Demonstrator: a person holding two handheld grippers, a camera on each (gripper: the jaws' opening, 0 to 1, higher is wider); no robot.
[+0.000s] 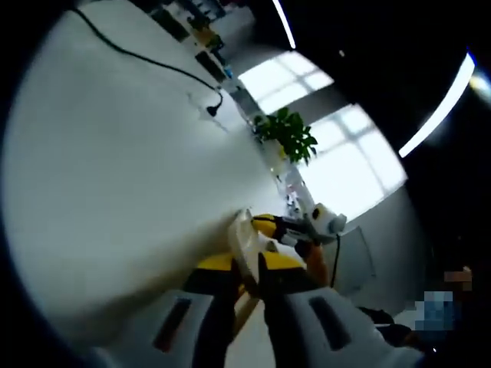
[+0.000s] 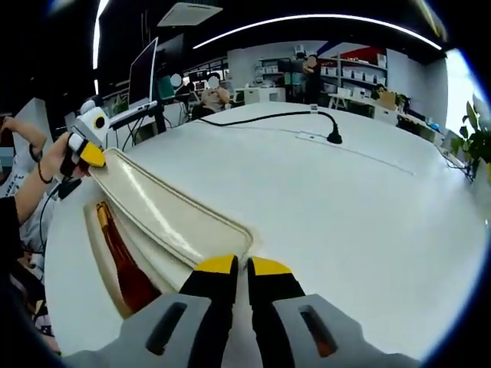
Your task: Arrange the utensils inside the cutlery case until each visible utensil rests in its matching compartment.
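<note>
Left gripper view: the picture is rolled, so a white table (image 1: 115, 176) fills the left and centre as a tilted slab. At the bottom centre the left gripper (image 1: 247, 277) rises with grey jaws tipped in yellow. The jaws stand close together, clamped on the edge of a cream case lid (image 1: 242, 244) that pokes up between the tips. Just right of it, at centre right, the right gripper (image 1: 295, 228) reaches in, yellow and white, with a hand (image 1: 316, 257) behind it. A black cable (image 1: 146, 57) runs across the table at upper left and ends in a plug. A green plant (image 1: 288, 134) stands at the table's far edge, above centre, before bright windows (image 1: 337, 146) on the right.

Right gripper view: the white table (image 2: 330, 207) spreads across the middle and right. At the bottom centre the right gripper (image 2: 242, 270) rises, yellow tips almost touching; whether they pinch the lid's near corner or merely meet beside it, I cannot tell. The cream case lid (image 2: 169, 211) stretches from those tips up to the left, raised at a slant. At its far end, upper left, the left gripper (image 2: 90, 149) holds the lid's edge, with a hand (image 2: 55, 157) behind it. Under the lid, at lower left, lies the case tray (image 2: 103, 264), and in it a long brown utensil (image 2: 123, 257); which compartment it lies in is unclear. A black cable (image 2: 268, 116) with a plug crosses the far side of the table. A monitor (image 2: 143, 73) stands at upper left, and a plant (image 2: 476, 142) at the right edge.
</note>
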